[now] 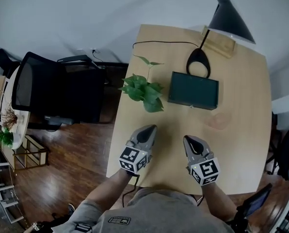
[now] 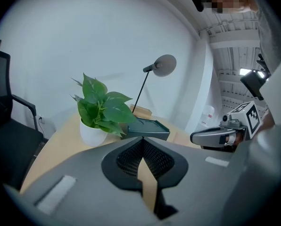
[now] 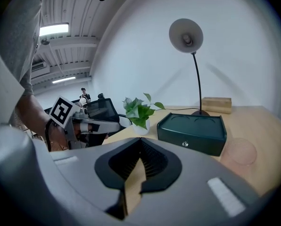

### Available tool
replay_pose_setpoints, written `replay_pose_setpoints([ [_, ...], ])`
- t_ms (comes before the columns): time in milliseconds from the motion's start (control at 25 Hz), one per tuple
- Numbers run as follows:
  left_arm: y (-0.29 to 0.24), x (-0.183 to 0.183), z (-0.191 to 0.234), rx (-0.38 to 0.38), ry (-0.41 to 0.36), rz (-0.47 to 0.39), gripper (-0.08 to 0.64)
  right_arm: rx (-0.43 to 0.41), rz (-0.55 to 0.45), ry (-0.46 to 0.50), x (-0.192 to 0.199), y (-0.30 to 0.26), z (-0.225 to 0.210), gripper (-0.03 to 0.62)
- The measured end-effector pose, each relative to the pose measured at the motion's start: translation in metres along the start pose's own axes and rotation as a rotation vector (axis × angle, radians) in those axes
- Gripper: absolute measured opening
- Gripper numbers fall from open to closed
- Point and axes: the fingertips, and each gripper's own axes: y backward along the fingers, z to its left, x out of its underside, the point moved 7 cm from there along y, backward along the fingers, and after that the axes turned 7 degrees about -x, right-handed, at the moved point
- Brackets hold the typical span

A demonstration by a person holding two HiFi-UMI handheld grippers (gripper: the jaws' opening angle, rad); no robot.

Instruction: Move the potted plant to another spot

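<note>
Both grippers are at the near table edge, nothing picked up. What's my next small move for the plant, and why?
Probably open the left gripper and ease it toward the potted plant. Its jaws are shut and empty, the plant stands ahead of it, untouched, and its white pot needs open jaws. The right gripper, also shut, faces the green box instead.

Left gripper [image 2: 141, 138] with fingers [image 2: 128, 158] pressed together, potted plant [image 2: 99, 114] ahead on table [image 2: 60, 147], green box [image 2: 149, 128] beside it
</note>
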Motion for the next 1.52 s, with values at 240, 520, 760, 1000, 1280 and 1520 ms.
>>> replay_pose_setpoints([
  [240,-0.024,0.009,0.037,-0.062,-0.033,0.033,0.002,-0.009,0.045,-0.022,0.005,-0.022,-0.006,0.005],
  [520,-0.053,0.026,0.073,-0.131,-0.134,0.074,0.161,-0.023,0.094,-0.036,0.010,-0.037,-0.009,0.005],
  [760,-0.072,0.024,0.096,-0.205,-0.259,0.061,0.349,-0.024,0.118,-0.041,0.011,-0.046,-0.010,0.005],
  [1000,-0.090,0.021,0.111,-0.199,-0.354,0.047,0.430,-0.025,0.134,-0.046,0.013,-0.051,-0.008,0.005],
  [1280,-0.107,0.008,0.122,-0.107,-0.362,0.005,0.477,-0.023,0.153,-0.054,0.021,-0.053,-0.003,0.005],
  [1520,-0.124,-0.002,0.126,-0.006,-0.386,-0.003,0.482,-0.014,0.166,-0.060,0.022,-0.055,0.000,0.005],
])
